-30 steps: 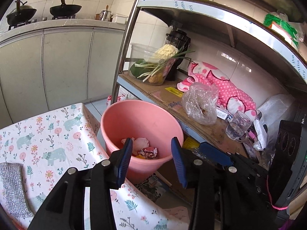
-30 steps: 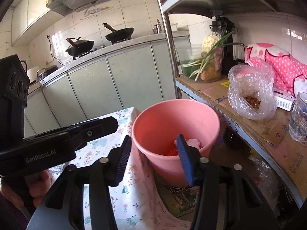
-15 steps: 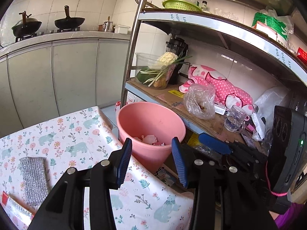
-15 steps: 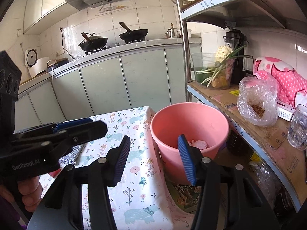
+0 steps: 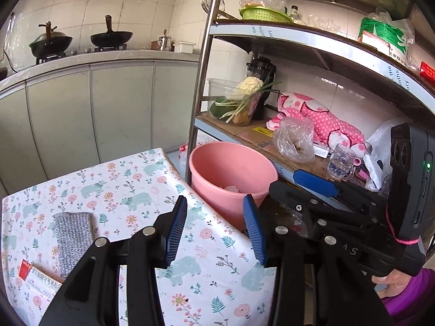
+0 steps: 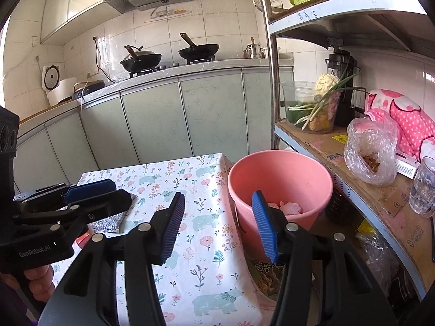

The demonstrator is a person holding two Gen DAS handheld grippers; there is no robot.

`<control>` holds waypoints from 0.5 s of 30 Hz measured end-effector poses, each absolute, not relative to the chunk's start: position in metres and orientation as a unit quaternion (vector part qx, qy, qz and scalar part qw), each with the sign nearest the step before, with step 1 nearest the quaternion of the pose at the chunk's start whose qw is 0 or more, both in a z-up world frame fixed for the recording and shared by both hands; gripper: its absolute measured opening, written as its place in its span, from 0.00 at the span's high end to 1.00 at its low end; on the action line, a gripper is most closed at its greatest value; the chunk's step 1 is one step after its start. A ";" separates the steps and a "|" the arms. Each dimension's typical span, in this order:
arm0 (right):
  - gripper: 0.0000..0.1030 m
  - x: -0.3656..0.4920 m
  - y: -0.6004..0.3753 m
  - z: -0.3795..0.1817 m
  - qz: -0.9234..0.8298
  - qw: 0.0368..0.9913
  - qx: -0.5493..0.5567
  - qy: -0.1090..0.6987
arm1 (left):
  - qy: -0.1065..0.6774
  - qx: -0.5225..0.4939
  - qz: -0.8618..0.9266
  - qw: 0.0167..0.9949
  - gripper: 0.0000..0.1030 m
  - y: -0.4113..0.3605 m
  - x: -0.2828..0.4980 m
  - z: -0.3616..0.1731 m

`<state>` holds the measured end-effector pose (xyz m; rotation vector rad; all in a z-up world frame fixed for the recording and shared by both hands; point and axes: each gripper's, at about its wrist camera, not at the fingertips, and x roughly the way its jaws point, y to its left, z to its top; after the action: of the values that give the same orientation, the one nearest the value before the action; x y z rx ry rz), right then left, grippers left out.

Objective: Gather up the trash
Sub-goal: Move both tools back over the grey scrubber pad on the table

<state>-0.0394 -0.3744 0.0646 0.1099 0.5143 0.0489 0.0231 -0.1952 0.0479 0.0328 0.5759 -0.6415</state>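
Note:
A pink bucket (image 5: pixel 231 168) stands on the floor between the table's right edge and a shelf rack; it also shows in the right wrist view (image 6: pixel 280 174), with crumpled wrappers (image 6: pixel 288 207) at its bottom. My left gripper (image 5: pixel 216 226) is open and empty above the table's right edge, short of the bucket. My right gripper (image 6: pixel 217 224) is open and empty, over the table edge beside the bucket. A grey mesh cloth (image 5: pixel 73 233) and a packet with a red label (image 5: pixel 35 278) lie on the floral tablecloth (image 5: pixel 130 190) at the left.
A metal shelf rack (image 5: pixel 202 62) stands right of the bucket, holding a vegetable tub (image 5: pixel 236 103), a plastic bag (image 5: pixel 295 138), pink cloth and a glass mug (image 5: pixel 339 161). Kitchen cabinets and woks (image 6: pixel 198 50) are behind the table.
Both grippers have pulled back and up from over the bucket, toward the table. More tablecloth, the grey cloth and the packet have come into view. Both stay open.

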 end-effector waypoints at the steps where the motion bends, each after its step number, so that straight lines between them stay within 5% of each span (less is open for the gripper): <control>1: 0.49 -0.040 -0.373 0.065 0.026 0.966 0.054 0.253 | 0.274 0.016 -0.305 0.912 0.59 -0.192 0.021 0.048; 15: 0.49 -0.041 -0.342 0.063 0.059 0.963 0.038 0.261 | 0.256 -0.003 -0.237 0.937 0.59 -0.142 0.008 0.044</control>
<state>-0.0408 -0.3420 0.0628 0.0767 0.5296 0.1187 0.0078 -0.1424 0.0442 -0.0058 0.5226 -0.4843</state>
